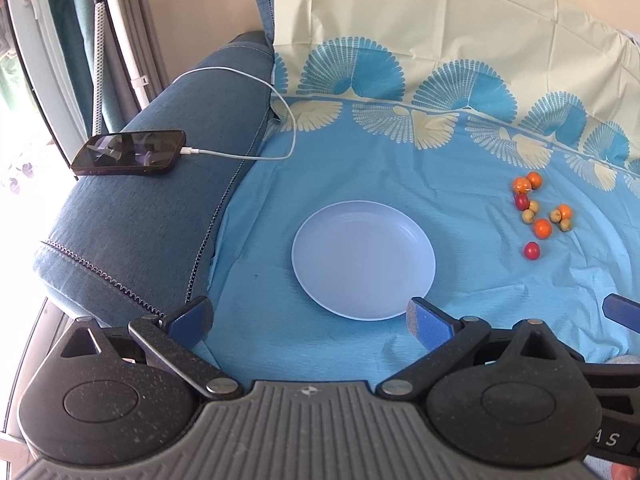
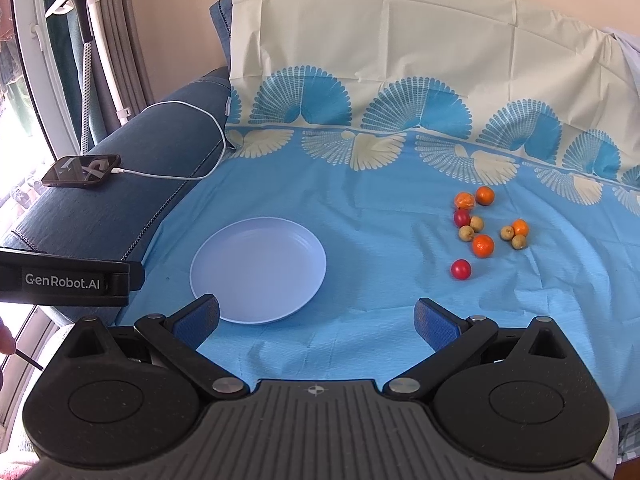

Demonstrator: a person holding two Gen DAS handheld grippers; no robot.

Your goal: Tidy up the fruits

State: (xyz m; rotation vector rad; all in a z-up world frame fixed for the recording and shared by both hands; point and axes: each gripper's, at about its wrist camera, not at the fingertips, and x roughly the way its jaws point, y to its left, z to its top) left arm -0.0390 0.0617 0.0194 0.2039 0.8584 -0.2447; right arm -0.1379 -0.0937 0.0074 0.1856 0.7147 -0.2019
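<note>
An empty pale lilac plate lies on the blue cloth. To its right is a loose group of small fruits: several orange ones, two red ones and several small tan ones. My left gripper is open and empty, just short of the plate's near rim. My right gripper is open and empty, near the plate's right side, well short of the fruits.
A phone on a white charging cable rests on the blue sofa arm at the left. The cloth runs up the backrest. The left gripper's body shows at the right view's left edge.
</note>
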